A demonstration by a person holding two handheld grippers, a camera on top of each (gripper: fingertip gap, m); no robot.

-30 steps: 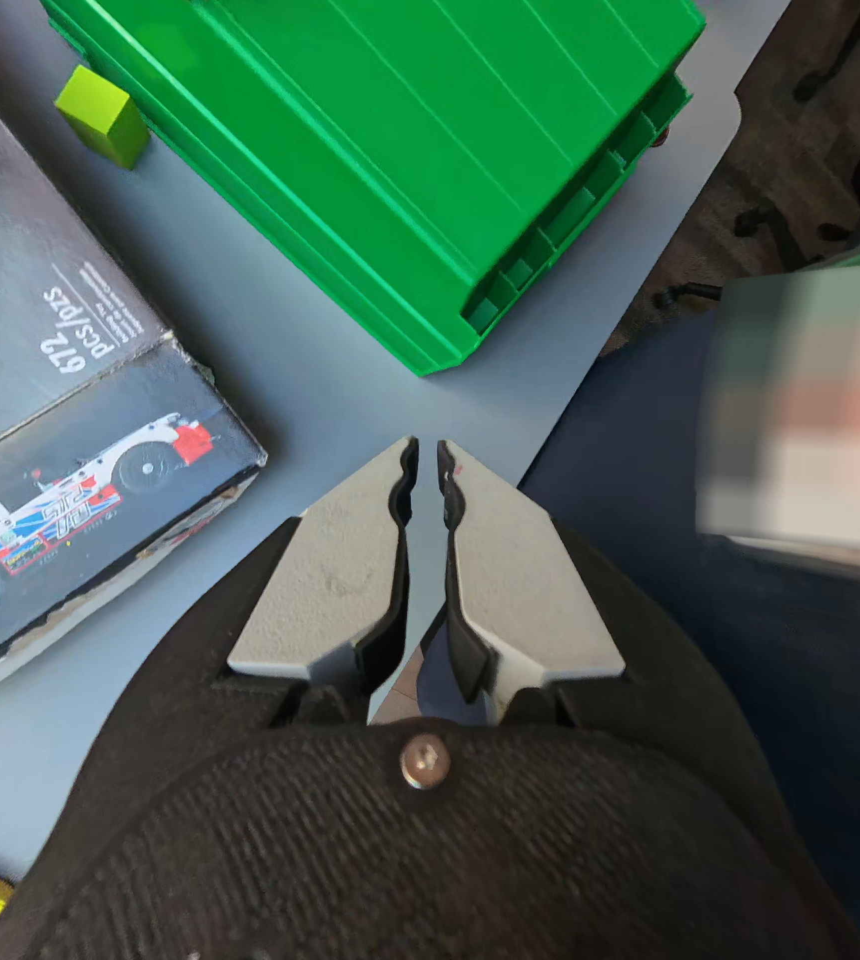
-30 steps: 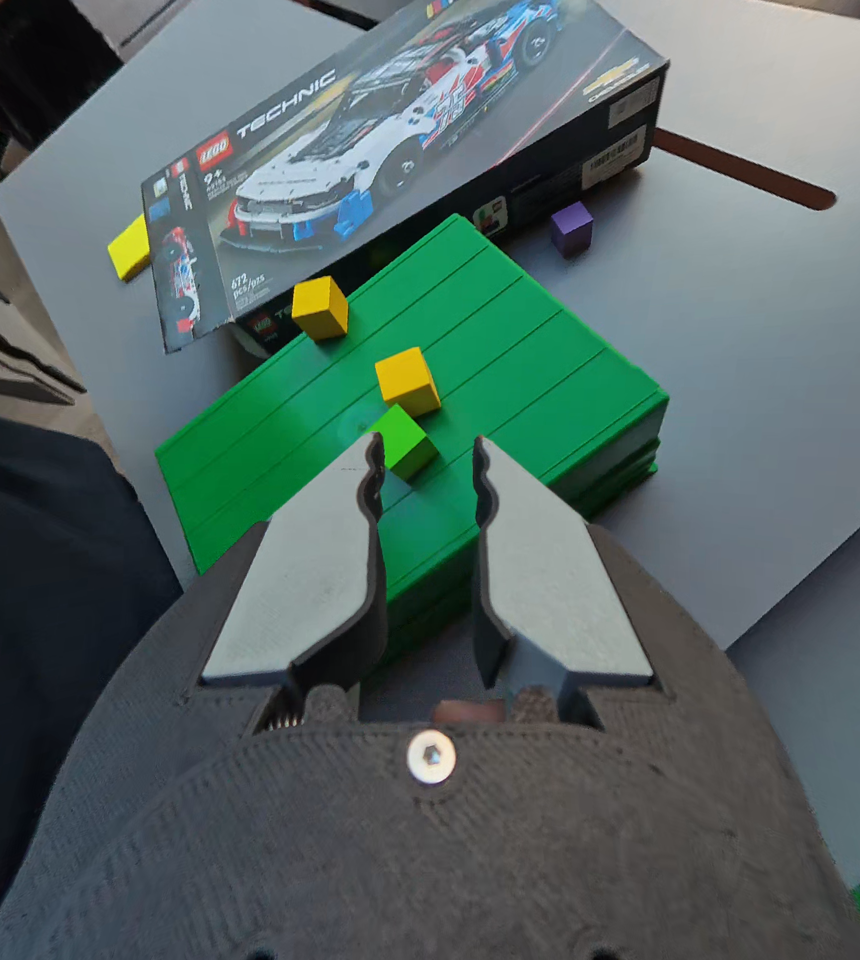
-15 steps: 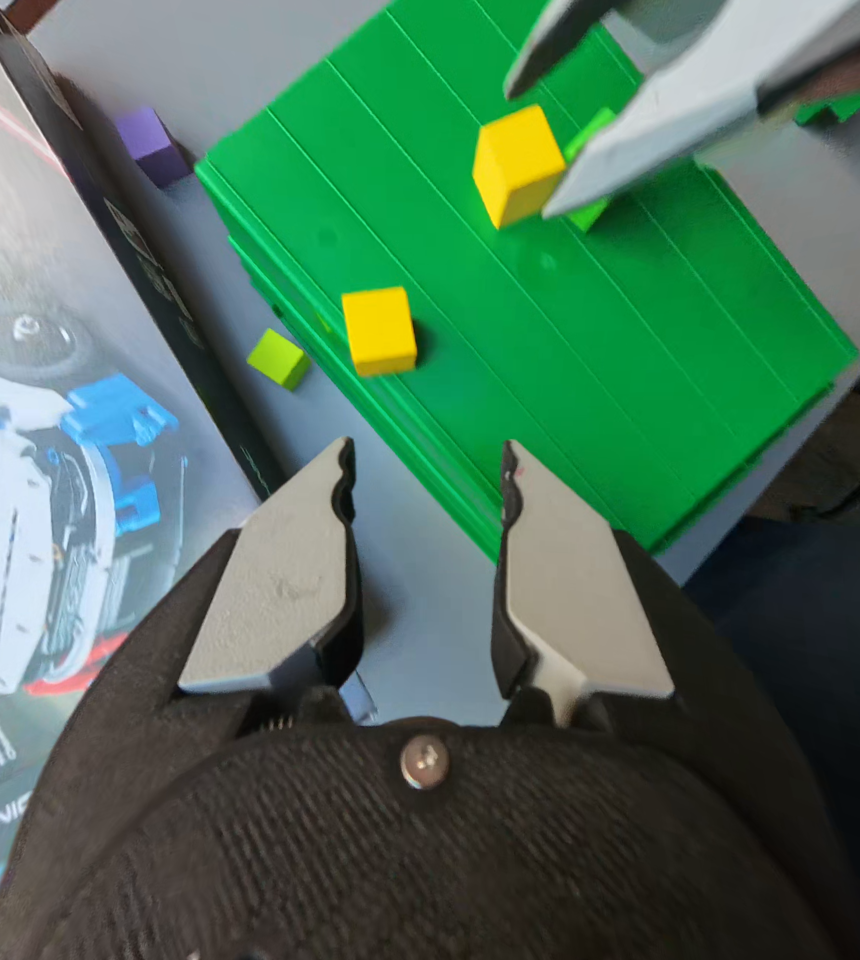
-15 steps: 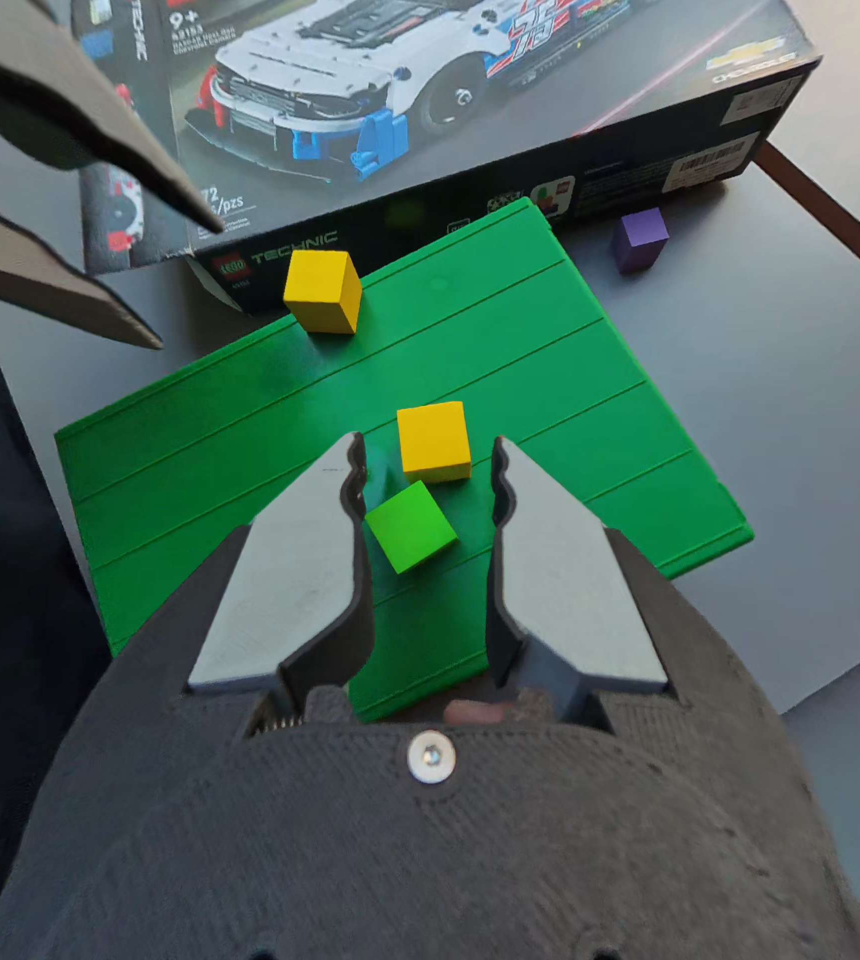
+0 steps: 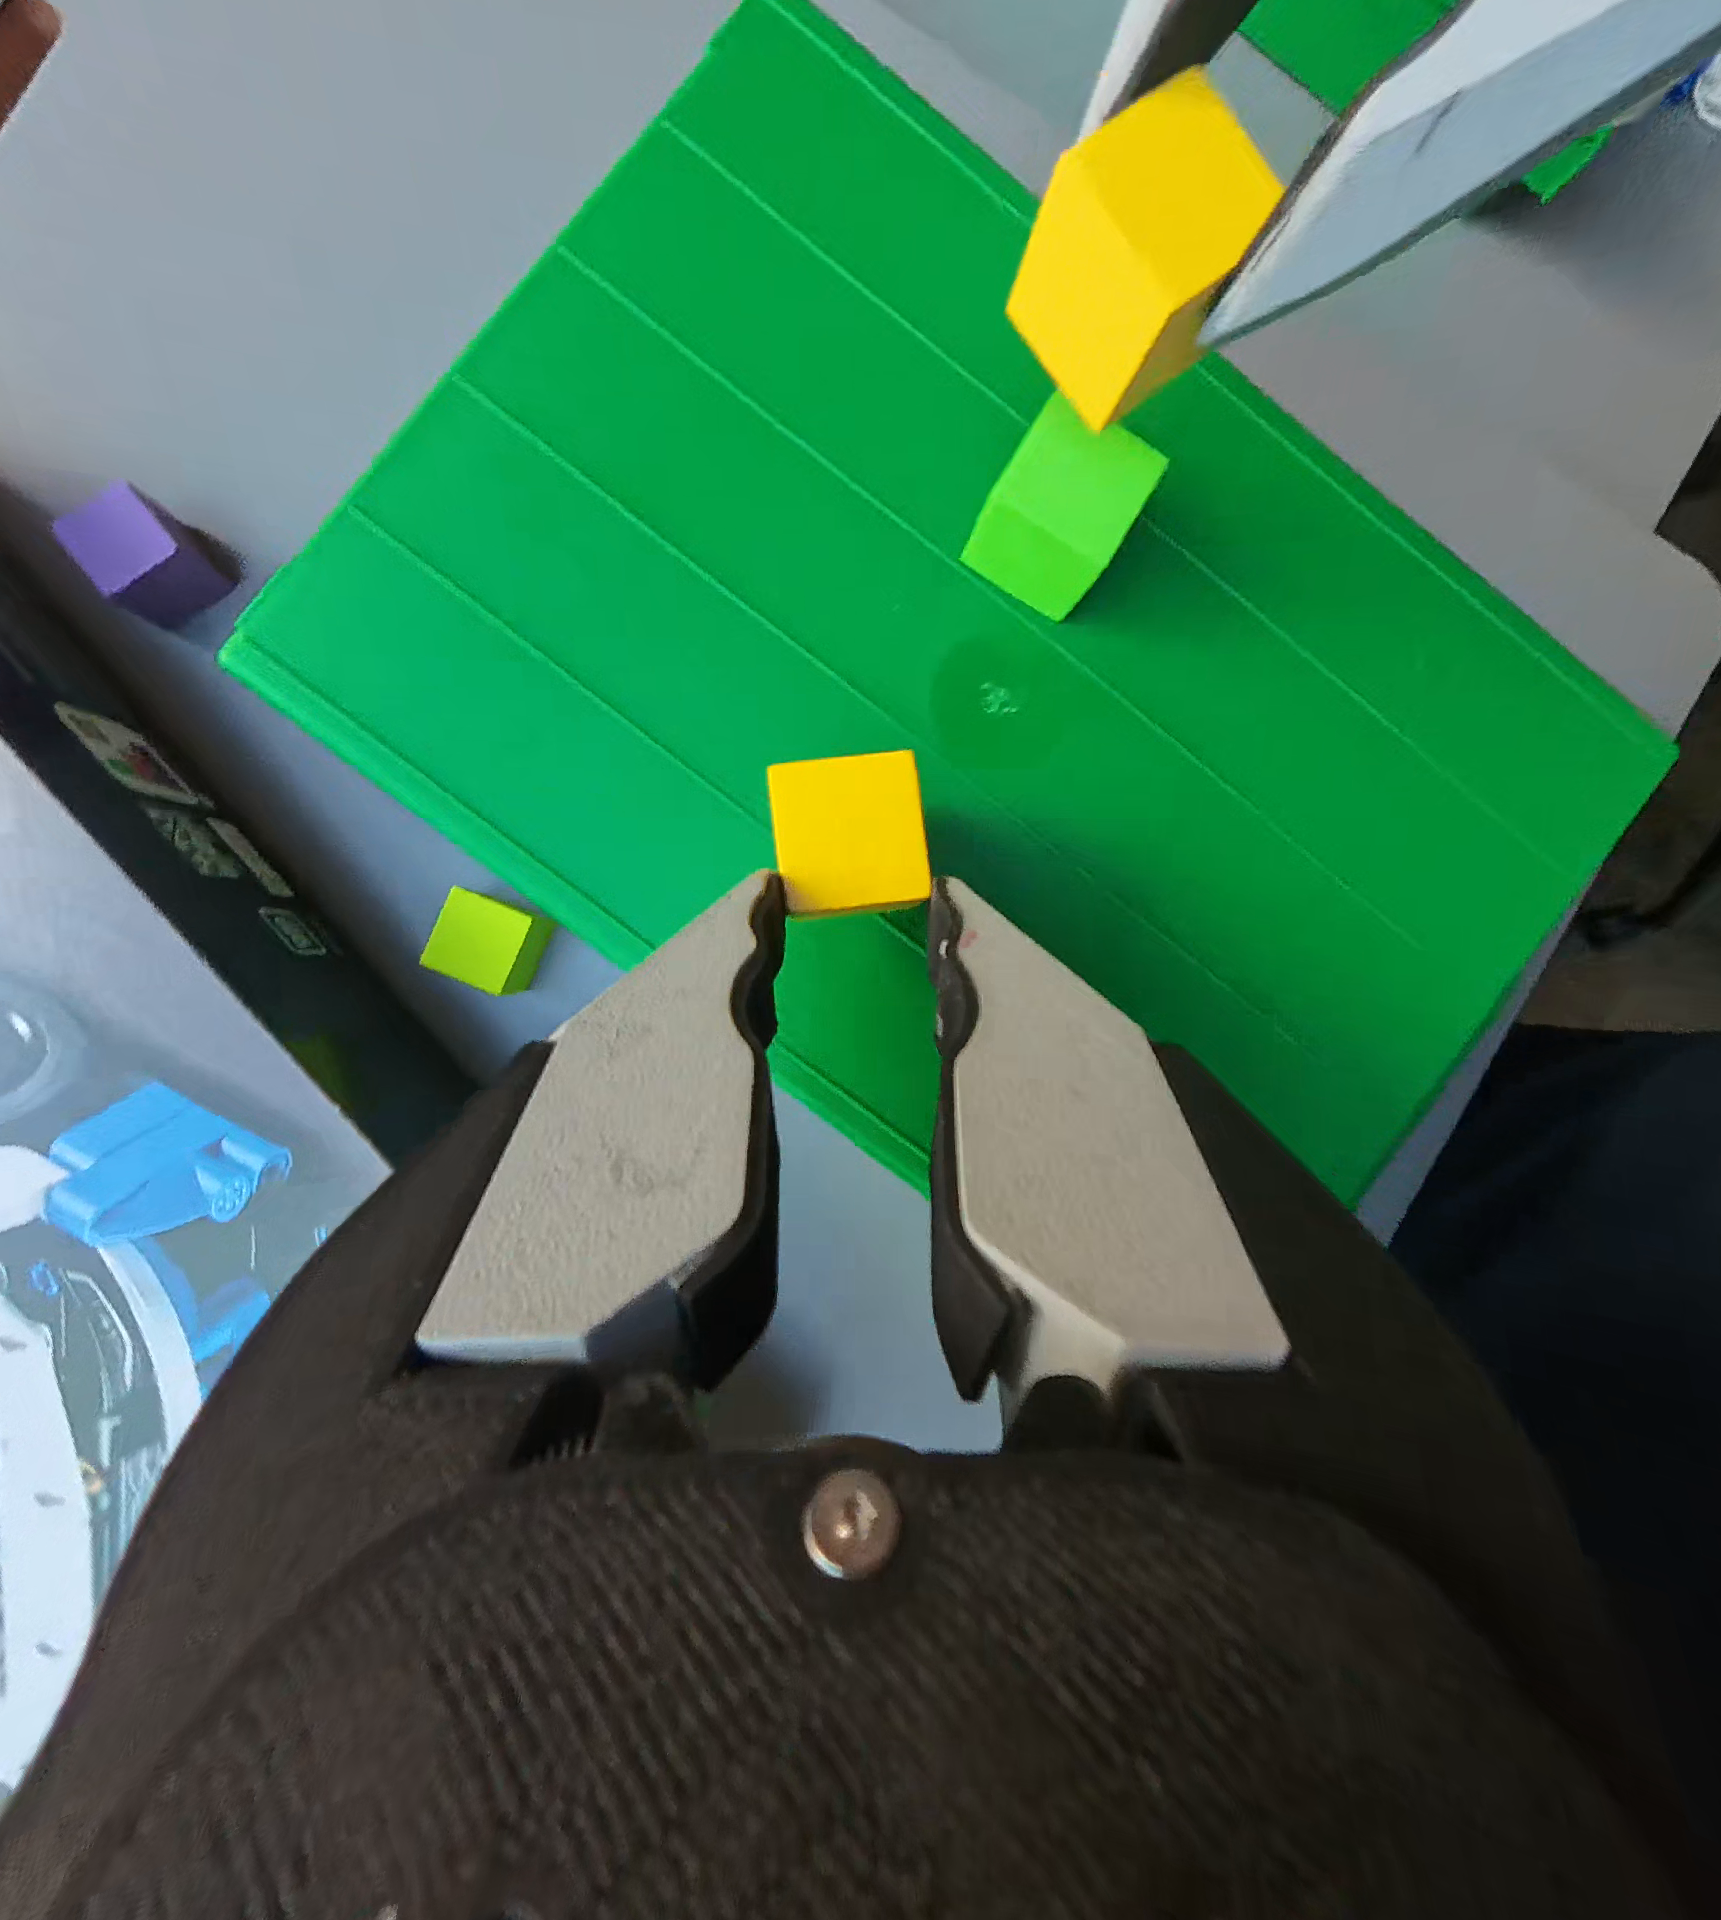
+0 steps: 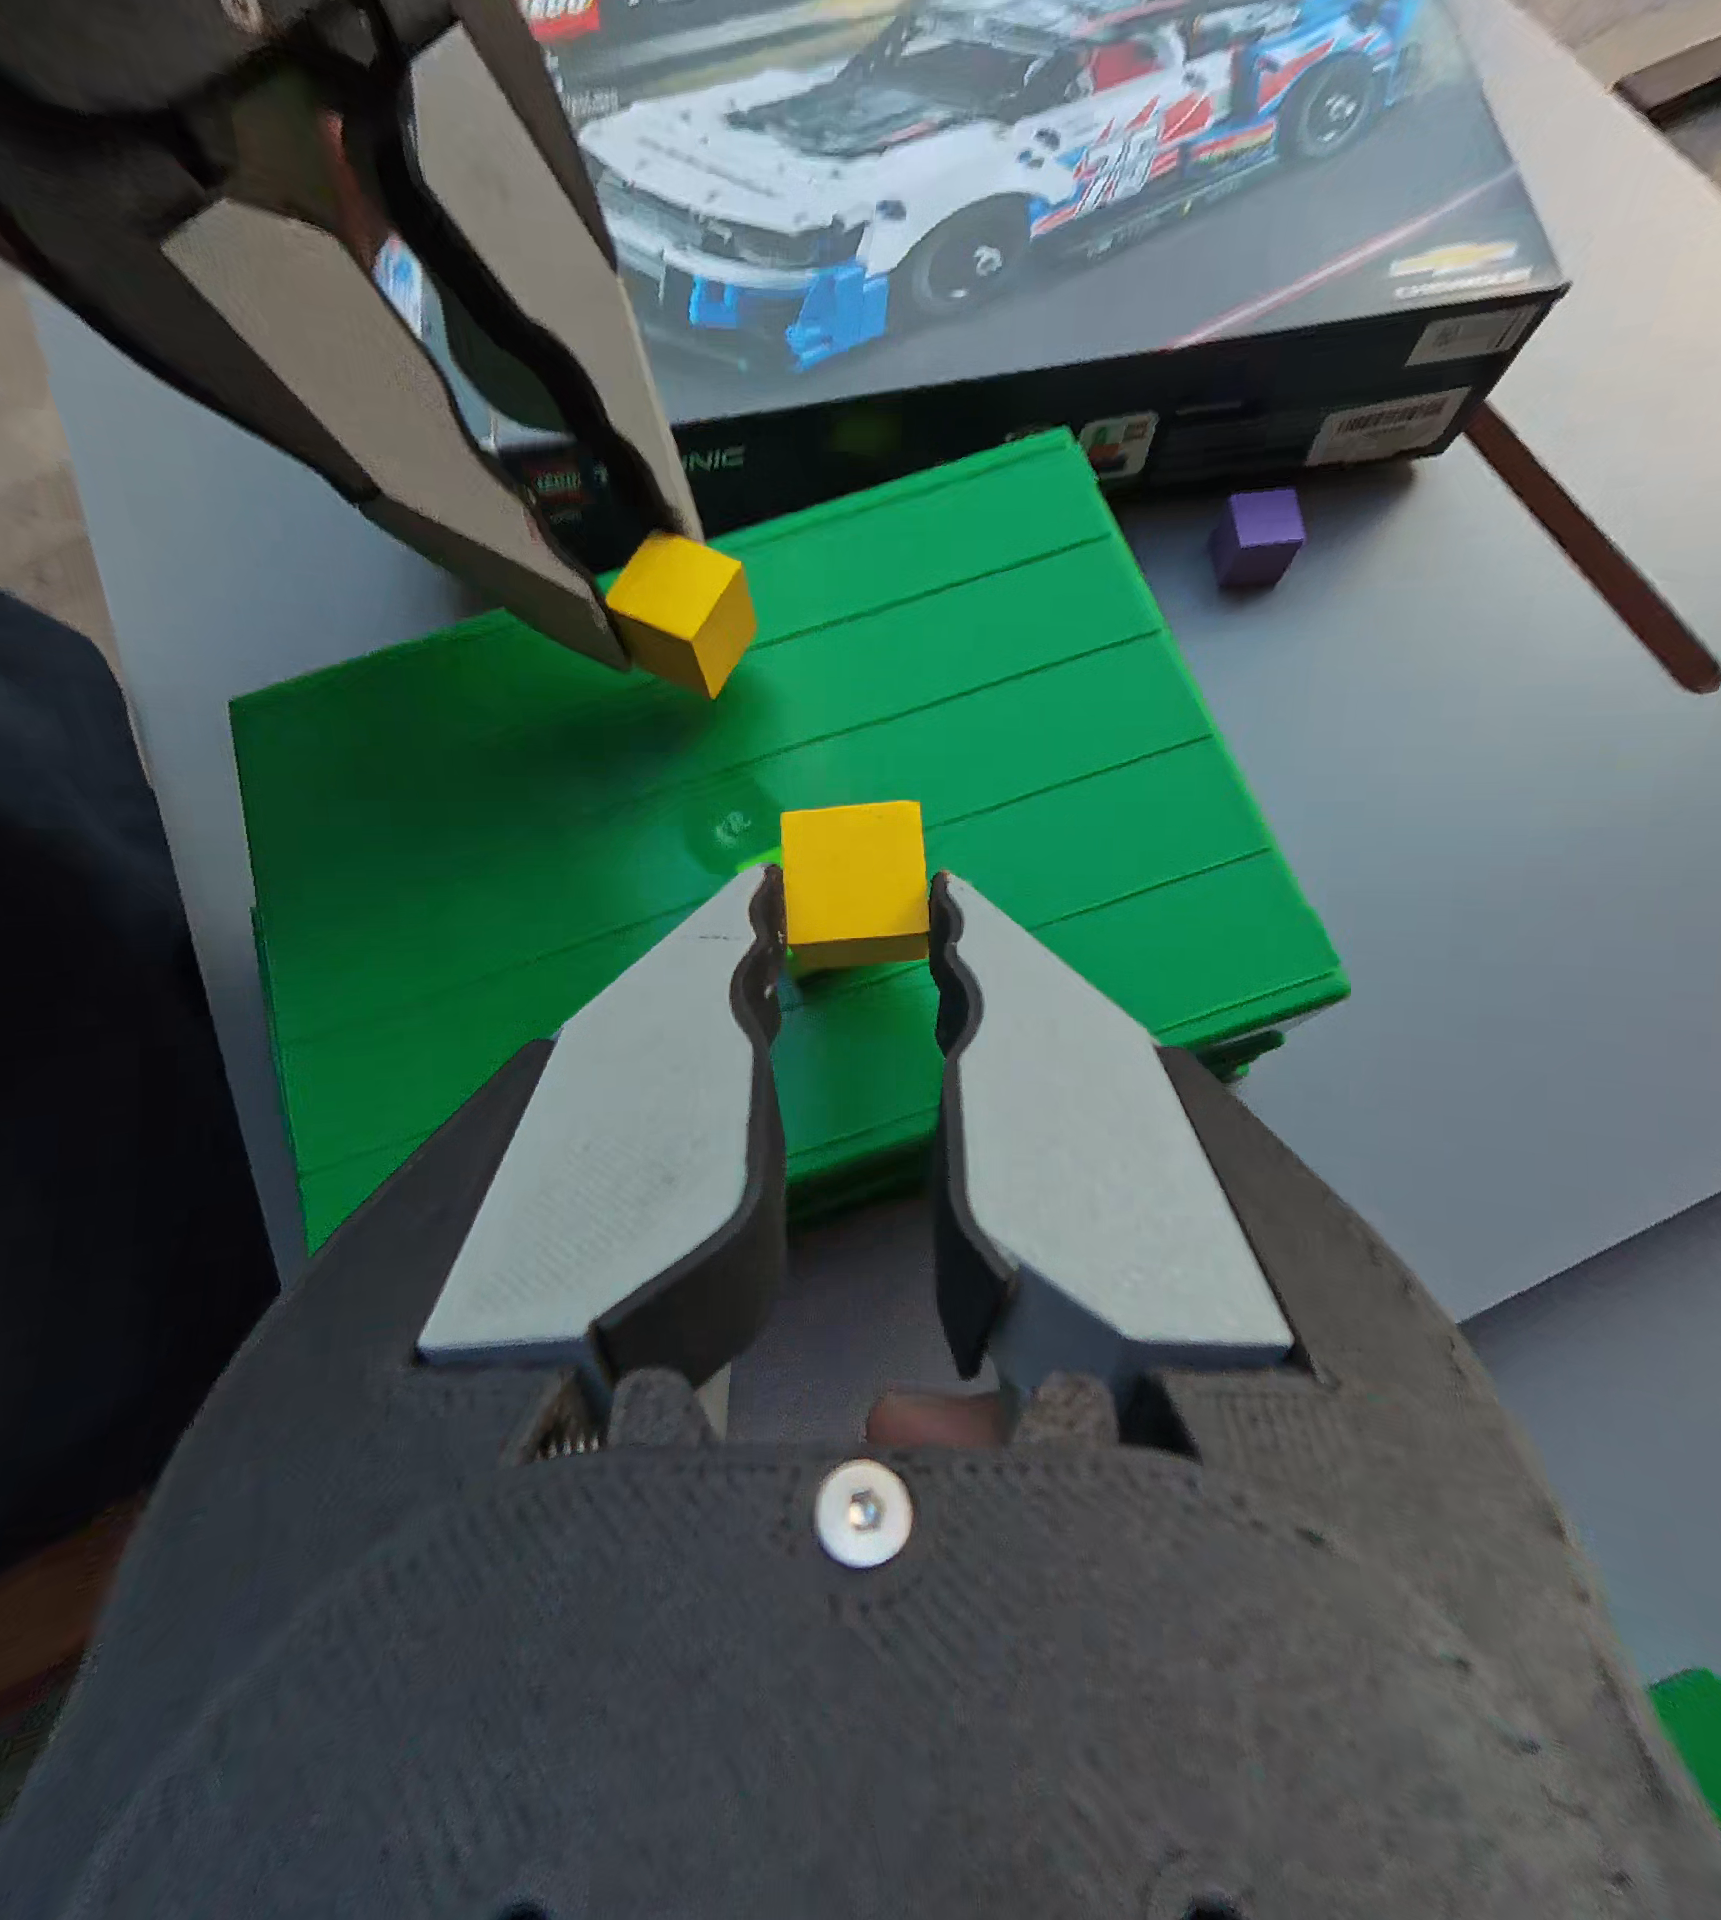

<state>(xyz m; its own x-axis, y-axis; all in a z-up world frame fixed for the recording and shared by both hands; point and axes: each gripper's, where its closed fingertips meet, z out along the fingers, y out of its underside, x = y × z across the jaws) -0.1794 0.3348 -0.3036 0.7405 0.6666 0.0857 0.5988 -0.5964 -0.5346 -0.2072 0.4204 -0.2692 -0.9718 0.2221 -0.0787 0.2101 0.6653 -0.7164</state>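
Note:
My left gripper (image 5: 851, 904) is shut on a yellow cube (image 5: 848, 831) at its fingertips, over the near edge of a green ribbed plate (image 5: 690, 499). In the right wrist view this gripper (image 6: 643, 592) holds that cube (image 6: 684, 618) tilted, just above the plate (image 6: 523, 883). My right gripper (image 6: 851, 914) is shut on a second yellow cube (image 6: 851, 883). The left wrist view shows it (image 5: 1173, 218) holding that cube (image 5: 1136, 249) just above a green cube (image 5: 1064, 509) that stands on the plate.
A dark toy-car box (image 5: 56, 1039) lies left of the plate, also in the right wrist view (image 6: 1043, 208). A purple cube (image 5: 123, 540) (image 6: 1256, 535) and a lime cube (image 5: 482, 940) sit on the grey table (image 6: 1510, 831). A person's dark clothing (image 5: 1614, 1351) is at the table edge. Some 10 cm of space lies between my two pairs of fingers.
Both grippers were open half a second ago. The left moved forward and closed on one yellow cube. The right closed on the other yellow cube and now holds it over the green cube.

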